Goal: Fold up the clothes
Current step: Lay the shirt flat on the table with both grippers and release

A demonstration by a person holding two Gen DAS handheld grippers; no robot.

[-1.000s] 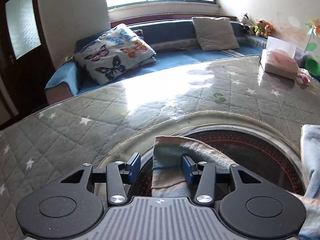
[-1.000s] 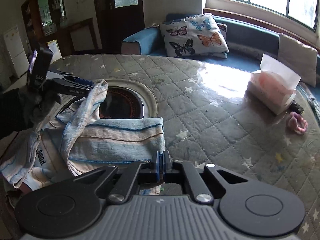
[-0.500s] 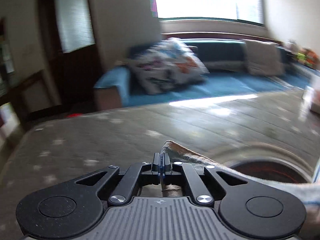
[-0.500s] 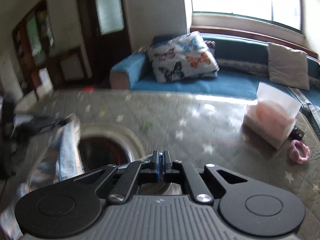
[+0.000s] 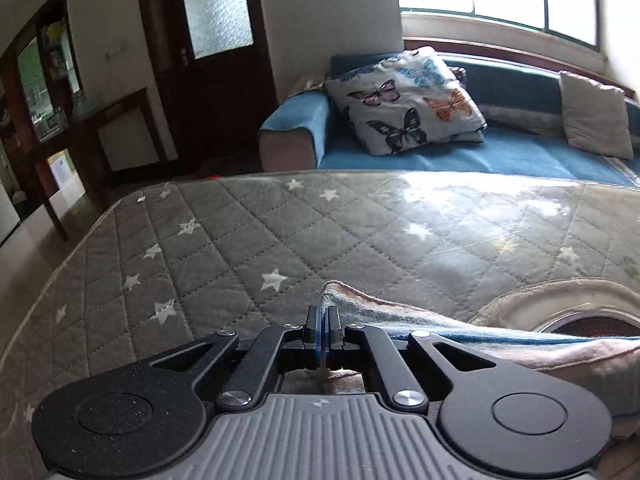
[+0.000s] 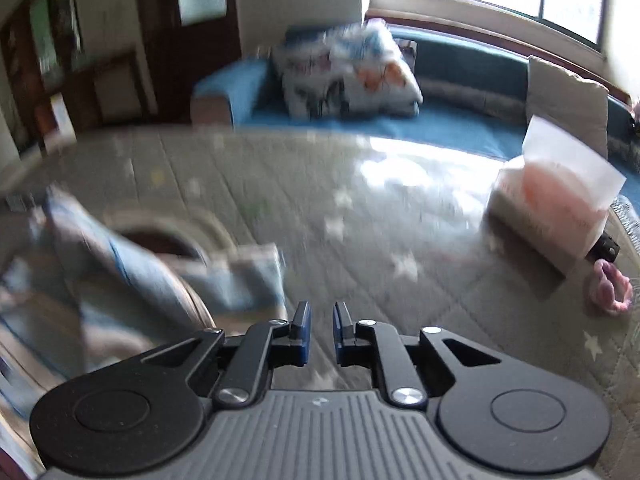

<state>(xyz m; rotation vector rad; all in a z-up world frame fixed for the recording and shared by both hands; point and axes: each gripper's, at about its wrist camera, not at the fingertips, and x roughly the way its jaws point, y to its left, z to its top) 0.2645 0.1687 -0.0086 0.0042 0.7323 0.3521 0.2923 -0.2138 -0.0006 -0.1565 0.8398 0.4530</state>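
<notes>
My left gripper (image 5: 322, 320): clamped on striped towel (image 5: 440, 322) corner, near side of quilted table cover (image 5: 240, 240) | My right gripper (image 6: 321, 320): jaws parted, holding nothing; towel lies left of it

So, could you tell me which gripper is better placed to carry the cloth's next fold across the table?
Left. The left gripper is shut on the cloth; the right gripper is open, empty, beside it.

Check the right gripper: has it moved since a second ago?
Yes. The right gripper has let go of the striped cloth and shifted right: the tissue box sits nearer its fingers.
</notes>
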